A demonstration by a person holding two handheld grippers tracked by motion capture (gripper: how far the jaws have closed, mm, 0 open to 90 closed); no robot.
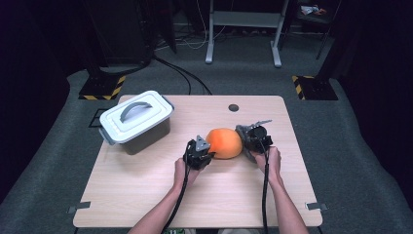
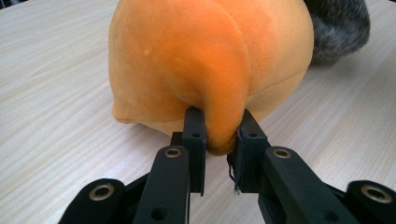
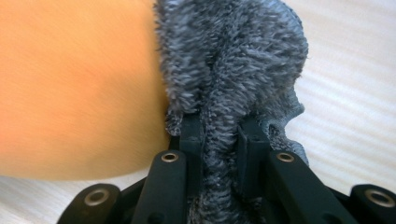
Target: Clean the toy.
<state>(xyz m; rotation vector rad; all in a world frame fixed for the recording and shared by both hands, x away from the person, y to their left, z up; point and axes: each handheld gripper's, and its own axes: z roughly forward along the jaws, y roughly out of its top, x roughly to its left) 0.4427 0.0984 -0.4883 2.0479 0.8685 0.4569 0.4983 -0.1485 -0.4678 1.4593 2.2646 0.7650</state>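
**Gripping an orange plush toy from both ends**

Standing at the near edge of a pale wood-grain table [image 1: 146, 195], a person reaches in with 2 bare forearms, each hand holding a black 2-jaw gripper. The left gripper [image 1: 198, 155] is pinched closed on a soft orange nub of the plush toy [image 1: 224, 143], the velvety fabric bulging between its pads. The right gripper [image 1: 254, 139] is clamped on a shaggy grey tuft [image 3: 224, 70] at the toy's opposite end, fibres squeezed between its jaws. Holding both ends likely keeps the floppy, rounded toy steady for carrying. It sits mid-table between the grippers. Further back on the left sits a grey lidded box [image 1: 137, 121], smooth plastic with an arched handle, probably its destination.
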